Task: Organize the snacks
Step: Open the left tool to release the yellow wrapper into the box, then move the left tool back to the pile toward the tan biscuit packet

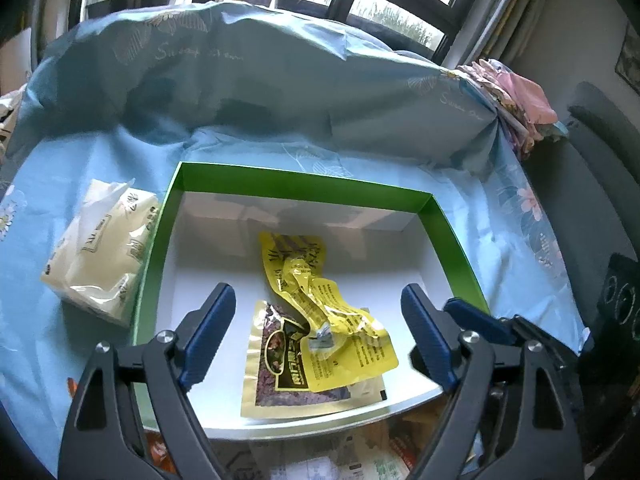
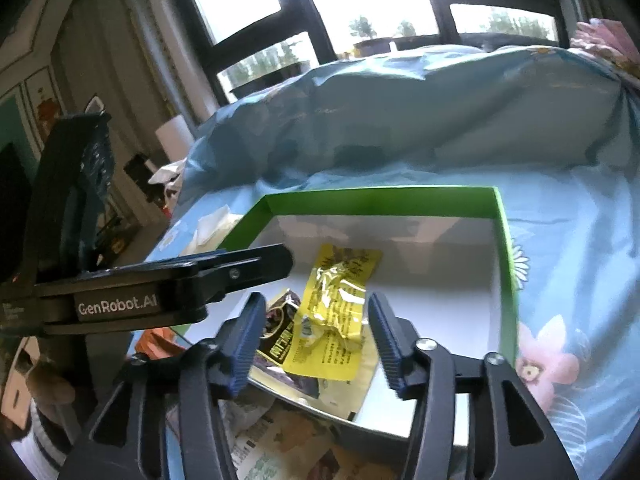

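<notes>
Snacks (image 1: 332, 320) in green box (image 1: 304, 182) — left claw (image 2: 280, 264) (labelled "GenRobot.AI") open.

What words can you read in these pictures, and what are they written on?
"GenRobot.AI": on the left gripper, seen in the right wrist view.
"Sweet": cursive print on the blue sheet; the next word is blurred.
Yellow packet, gold packet, tissue pack: print too blurred to read.

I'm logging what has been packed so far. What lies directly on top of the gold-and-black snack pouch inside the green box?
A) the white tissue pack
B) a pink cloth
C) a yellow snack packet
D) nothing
C: the yellow snack packet overlaps the gold-and-black pouch inside the green box.
</notes>
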Available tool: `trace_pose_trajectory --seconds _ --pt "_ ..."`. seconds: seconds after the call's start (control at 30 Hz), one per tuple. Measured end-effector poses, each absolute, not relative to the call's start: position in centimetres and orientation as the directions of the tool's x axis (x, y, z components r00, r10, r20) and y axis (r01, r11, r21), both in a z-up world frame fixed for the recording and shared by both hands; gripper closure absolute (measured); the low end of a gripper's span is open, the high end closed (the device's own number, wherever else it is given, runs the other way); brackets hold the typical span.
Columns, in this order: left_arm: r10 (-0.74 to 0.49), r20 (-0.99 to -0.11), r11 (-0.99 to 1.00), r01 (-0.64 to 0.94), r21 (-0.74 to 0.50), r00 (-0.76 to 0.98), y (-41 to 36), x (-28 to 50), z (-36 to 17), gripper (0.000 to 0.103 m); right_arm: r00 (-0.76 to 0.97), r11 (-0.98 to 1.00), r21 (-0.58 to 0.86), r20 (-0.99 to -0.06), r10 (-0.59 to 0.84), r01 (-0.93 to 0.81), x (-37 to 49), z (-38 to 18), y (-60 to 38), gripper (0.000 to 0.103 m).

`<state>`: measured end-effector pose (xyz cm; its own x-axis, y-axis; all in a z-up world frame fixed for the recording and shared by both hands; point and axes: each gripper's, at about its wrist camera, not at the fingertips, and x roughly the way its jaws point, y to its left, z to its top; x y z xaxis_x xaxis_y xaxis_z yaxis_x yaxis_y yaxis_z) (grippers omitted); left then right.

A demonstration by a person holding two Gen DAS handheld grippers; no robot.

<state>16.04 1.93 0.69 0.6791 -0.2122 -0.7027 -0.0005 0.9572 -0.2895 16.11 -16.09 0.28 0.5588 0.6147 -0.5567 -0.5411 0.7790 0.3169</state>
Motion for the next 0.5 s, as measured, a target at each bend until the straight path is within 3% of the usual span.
trace_pose_trajectory --seconds 0.1,0.23,0.5 --pt "-0.191 -0.702 0.964 -0.004 -0.266 0.686 2.0 15.4 1.1 0.017 0.576 0.79 0.314 -0.551 0.603 -0.527 15.5 0.6 -16.8 0.044" --pt "-0.157 -0.693 0.974 -0.006 -0.228 0.704 2.0 14.1 1.7 0.002 0.605 0.813 0.296 -0.552 0.574 -0.502 14.6 1.1 -17.6 0.04" --pt "-0.082 -0.667 0.989 -0.024 -0.149 0.74 1.9 11.2 3.1 0.001 0.635 0.827 0.278 -0.536 0.556 -0.489 12.6 2.2 -18.6 0.035"
